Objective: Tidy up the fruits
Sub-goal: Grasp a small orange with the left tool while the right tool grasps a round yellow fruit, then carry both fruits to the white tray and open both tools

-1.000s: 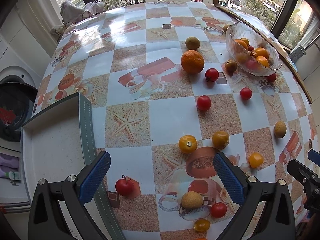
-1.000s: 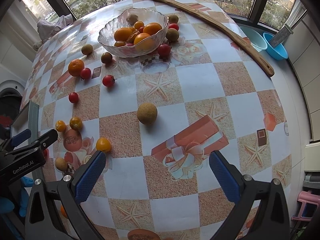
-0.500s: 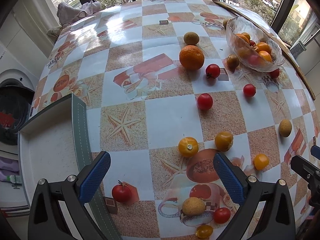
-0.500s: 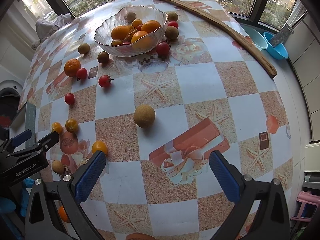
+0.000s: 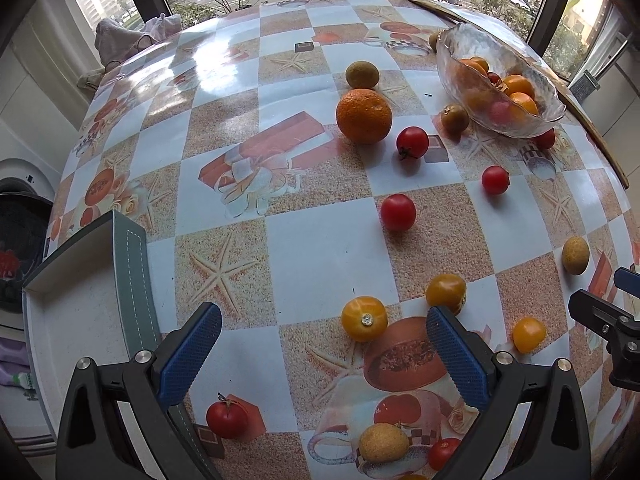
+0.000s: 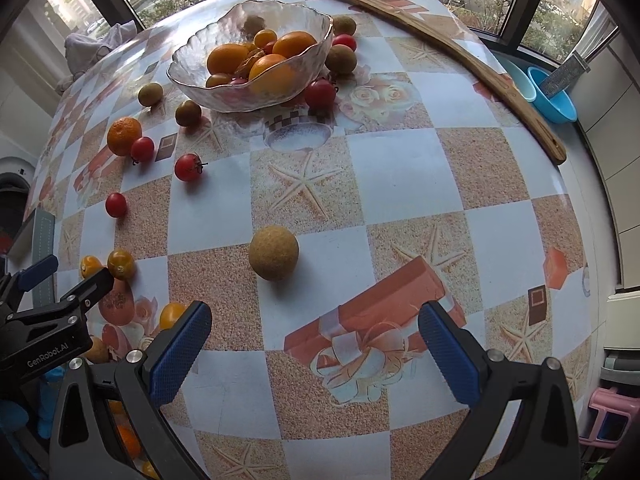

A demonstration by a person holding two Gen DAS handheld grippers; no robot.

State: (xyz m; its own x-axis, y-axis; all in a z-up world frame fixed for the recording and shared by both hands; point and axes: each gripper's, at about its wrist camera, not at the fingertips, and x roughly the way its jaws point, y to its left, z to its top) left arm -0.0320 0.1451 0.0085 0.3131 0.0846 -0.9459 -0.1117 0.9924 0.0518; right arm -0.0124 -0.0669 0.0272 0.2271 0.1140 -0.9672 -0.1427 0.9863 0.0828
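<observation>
Fruit scattered, both grippers empty

Fruit is spread over the tabletop; some is already heaped in the bowl toward the far edge. Both the left gripper and right gripper are held spread wide, nothing between the jaws. A tan fruit lies just ahead of the right gripper, well apart from its neighbours, and is judged the likely next pick. It should be centred between the pads before closing. Round fruit may be nudged into a roll if one pad touches first.

Bright window daylight, tablecloth glare, fisheye-warped edges.
</observation>
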